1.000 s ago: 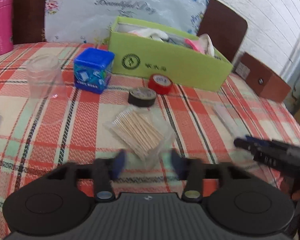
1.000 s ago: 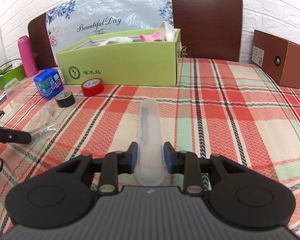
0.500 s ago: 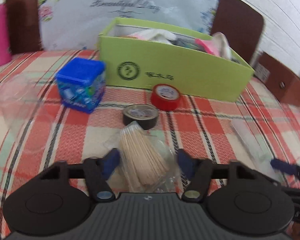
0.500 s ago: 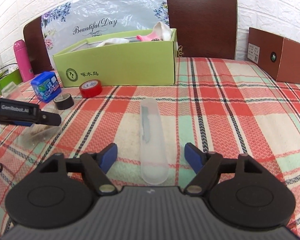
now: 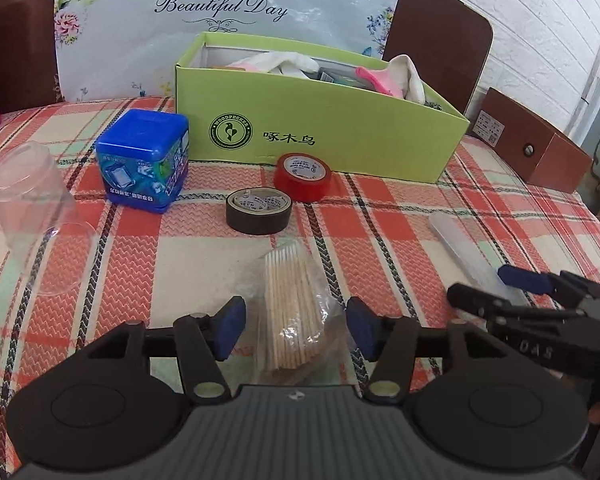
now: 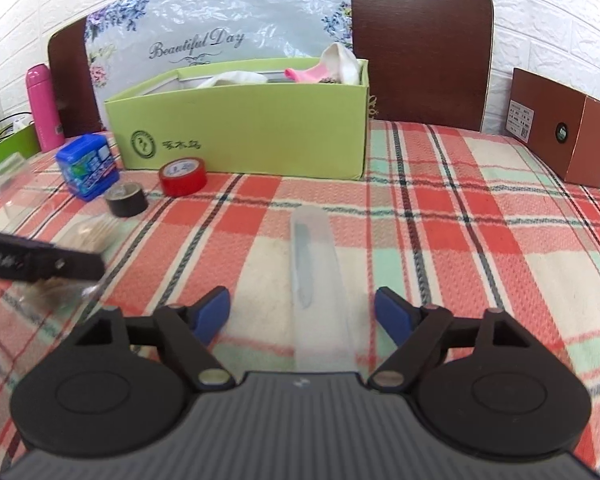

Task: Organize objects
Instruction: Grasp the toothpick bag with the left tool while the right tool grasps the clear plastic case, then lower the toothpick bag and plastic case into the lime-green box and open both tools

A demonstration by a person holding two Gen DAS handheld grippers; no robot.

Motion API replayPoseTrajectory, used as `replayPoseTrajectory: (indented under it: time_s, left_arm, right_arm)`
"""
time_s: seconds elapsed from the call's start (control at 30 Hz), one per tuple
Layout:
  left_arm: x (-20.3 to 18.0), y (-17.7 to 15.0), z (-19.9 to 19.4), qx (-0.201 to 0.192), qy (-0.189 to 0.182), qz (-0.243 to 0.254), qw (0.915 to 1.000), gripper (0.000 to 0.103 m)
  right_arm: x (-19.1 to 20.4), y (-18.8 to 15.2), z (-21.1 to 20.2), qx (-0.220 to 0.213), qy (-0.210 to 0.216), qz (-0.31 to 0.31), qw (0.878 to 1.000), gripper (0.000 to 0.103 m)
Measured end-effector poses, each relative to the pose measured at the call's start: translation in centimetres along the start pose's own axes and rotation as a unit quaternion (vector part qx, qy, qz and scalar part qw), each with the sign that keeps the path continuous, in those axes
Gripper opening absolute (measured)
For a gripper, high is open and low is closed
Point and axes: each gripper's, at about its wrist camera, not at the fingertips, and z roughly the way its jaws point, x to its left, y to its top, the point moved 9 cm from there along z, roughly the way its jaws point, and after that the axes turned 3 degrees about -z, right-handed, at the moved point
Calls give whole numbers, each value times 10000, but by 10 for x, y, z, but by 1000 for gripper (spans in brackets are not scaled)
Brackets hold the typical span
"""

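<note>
Left gripper [image 5: 296, 328] jaws opening, straddling clear bag of wooden toothpicks [image 5: 290, 312], untouched; right gripper [image 6: 302, 312] spread around frosted plastic tube case [image 6: 320, 280]; bare checked cloth [image 6: 480, 248] rightward.

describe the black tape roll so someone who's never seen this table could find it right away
Start at the green cardboard box at the back of the plaid tablecloth. Just in front of its near wall lie two tape rolls, flat and close together. The black tape roll is the nearer one, between the red tape roll and the bag of toothpicks, dark with a pale label inside.
</note>
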Motion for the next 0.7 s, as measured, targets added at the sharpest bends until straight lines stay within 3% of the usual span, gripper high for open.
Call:
replayPoseTrajectory:
  time_s: [0.07,0.1,0.17,0.2,0.23,0.43,0.7]
  left_arm:
    - [-2,0,1,-4,25,60,10000,59]
    - [-2,1,2,-2,29,113,9999,59]
    - [-5,1,4,3,54,278,9996,47]
    - [-6,2,4,13,9,359,9994,33]
    - [-7,4,4,22,-54,350,9994,28]
    - [-14,32,-21,-314,-299,342,9985,23]
    - [-20,116,-54,-1235,-505,146,9909,23]
  right_arm:
    - [-1,2,2,9,34,-65,10000,65]
    - [1,3,2,14,117,-142,9998,53]
    - [7,3,0,23,241,-366,9990,40]
    - [11,3,0,18,288,-530,9982,33]
    - [15,4,-1,4,331,-700,9970,28]
    - [26,29,-25,-476,668,-833,9931,27]
    - [35,103,-41,-1112,1120,-536,9860,27]
